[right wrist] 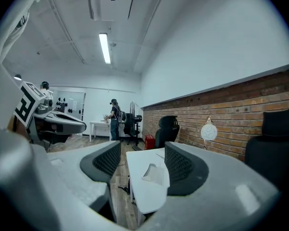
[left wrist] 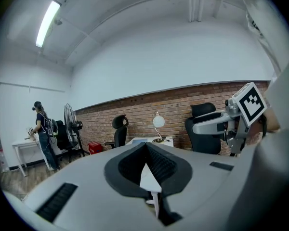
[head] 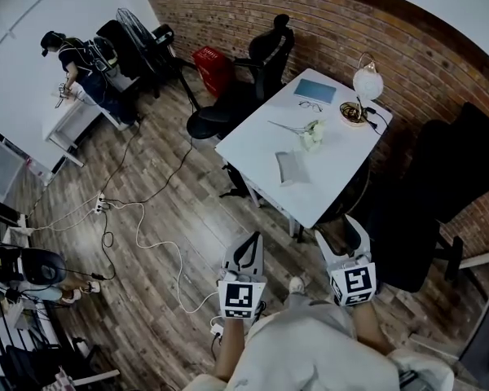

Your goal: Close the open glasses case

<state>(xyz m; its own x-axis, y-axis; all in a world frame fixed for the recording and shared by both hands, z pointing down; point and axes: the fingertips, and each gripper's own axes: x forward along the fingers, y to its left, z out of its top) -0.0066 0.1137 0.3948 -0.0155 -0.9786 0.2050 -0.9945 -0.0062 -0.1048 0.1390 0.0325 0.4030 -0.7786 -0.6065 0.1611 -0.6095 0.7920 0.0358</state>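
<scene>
- The left gripper (head: 251, 244) is held low in front of the body. Its jaws are drawn together at the tips and nothing is pinched between them, only a sliver of white table showing through the gap behind the tips in the left gripper view (left wrist: 145, 150).
- The right gripper (head: 342, 235) is carried beside it, jaws spread apart and empty. The table top is framed between the two pads in the right gripper view (right wrist: 137, 160).
- Both grippers are seen well apart from the table (head: 261, 141) – nothing on it is being touched, so the closing is judged not yet begun.
- The case (head: 290, 168) is found lying grey and open on the near half of the table, close to the front edge. It is picked up again between the right jaws' line of sight (right wrist: 152, 172).
- Further along the table, flowers (head: 311, 134) are laid just beyond the case, with glasses (head: 310, 105) and a lamp (head: 367, 81) at the far end.
- Risks, as judged from here:
  - The case could be shoved over the near edge if the lid is pressed with no steadying hold on the smooth top.
  - With the left jaws drawn together, the base cannot be braced until they are parted.
  - The flowers could be clipped by a wide reach.
  - A loose cable (head: 147, 235) on the floor could be snagged on the walk in.
- Writing: none that can be read – only the square markers on the gripper cubes are made out.
</scene>
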